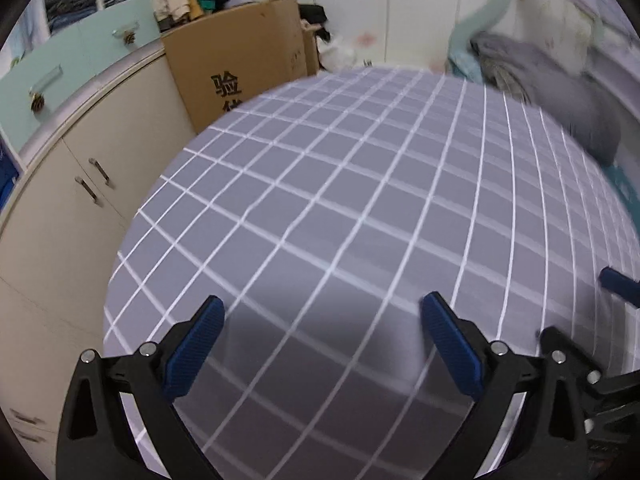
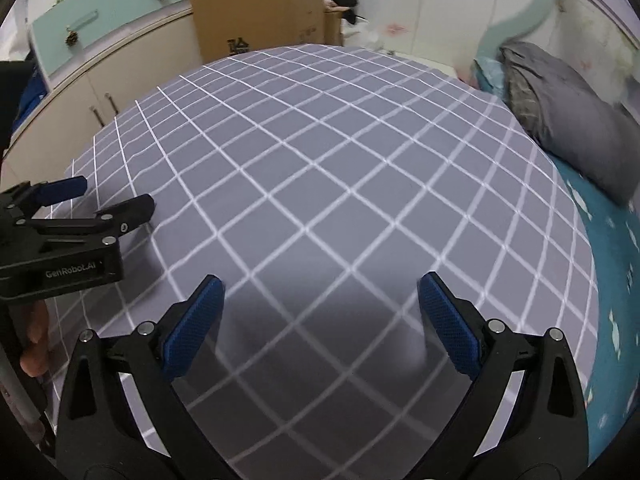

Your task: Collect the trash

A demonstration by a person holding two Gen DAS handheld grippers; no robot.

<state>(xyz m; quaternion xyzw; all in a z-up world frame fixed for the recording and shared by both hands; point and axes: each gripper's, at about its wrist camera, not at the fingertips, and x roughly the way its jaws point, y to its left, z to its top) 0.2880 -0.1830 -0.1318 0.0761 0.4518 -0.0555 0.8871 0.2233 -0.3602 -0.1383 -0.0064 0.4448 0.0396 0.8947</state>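
The left gripper point(image 1: 322, 312) hangs with its blue pads spread wide and nothing between them, just above the grey checked bedspread point(image 1: 360, 184); the right gripper point(image 2: 320, 292) is spread the same way, empty, over the same cloth, with the left one seen side-on at its left edge. Directly under and ahead of both there is only flat cloth; no trash shows anywhere on it, so the thing to be collected cannot be placed from these views. Ahead and to the right of the right gripper a grey pillow point(image 2: 572, 128) lies on a teal sheet point(image 2: 612, 288); ahead and to the left of both stand pale cupboard doors point(image 1: 80, 184). Furthest off, beyond the bed's far edge, a cardboard box point(image 1: 240, 56) stands; just right of it something white and crumpled point(image 1: 338, 54) shows, blurred, possibly a bag or paper. If that is the trash, I judge it light, soft and easily crushed; best pinched at a raised fold or a bunched edge, with little force.
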